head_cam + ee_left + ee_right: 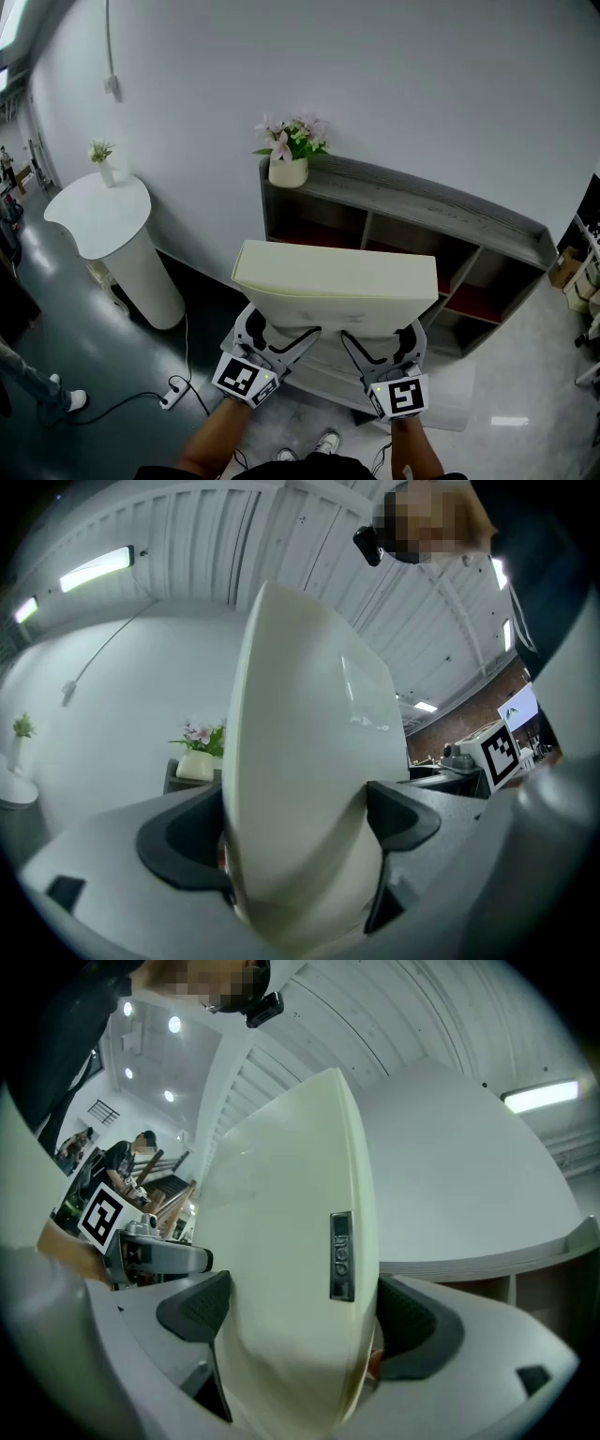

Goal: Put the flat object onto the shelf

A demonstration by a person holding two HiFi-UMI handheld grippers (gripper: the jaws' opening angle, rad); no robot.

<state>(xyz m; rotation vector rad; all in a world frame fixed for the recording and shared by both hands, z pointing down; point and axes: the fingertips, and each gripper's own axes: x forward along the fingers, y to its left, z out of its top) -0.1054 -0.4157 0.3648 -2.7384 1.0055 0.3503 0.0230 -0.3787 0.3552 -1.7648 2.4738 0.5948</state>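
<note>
White wall (375, 75) fills the back of the room, and a long grey shelf (422, 202) with open compartments stands against it; the insides of the compartments look reddish. On the left end of its top board stands a cream flower pot (288, 171) with pink flowers and green leaves. Further to the left, well apart from the shelf, is a white pedestal table (98, 211) with a small vase (106, 172) on it. A power strip (172, 398) with its cable lies on the dark floor (84, 328) near the foot of this table.

The person holds the flat object (337, 281), a cream-coloured panel, up in the air in front of the shelf. It stands on its lower edge, with its upper edge lying level from left to right, and it covers part of the left and middle compartments from my sight. Whether it touches the shelf I cannot tell.

The left gripper (281, 349) is clenched on the lower edge of the panel toward its left corner; in the left gripper view the two dark jaws press on both faces of the flat object (309, 789). The right gripper (382, 342) grasps the same edge toward the right corner, and the right gripper view shows its jaws tight on the flat object (281, 1269), which has a small dark label (342, 1255) on its narrow side.
</note>
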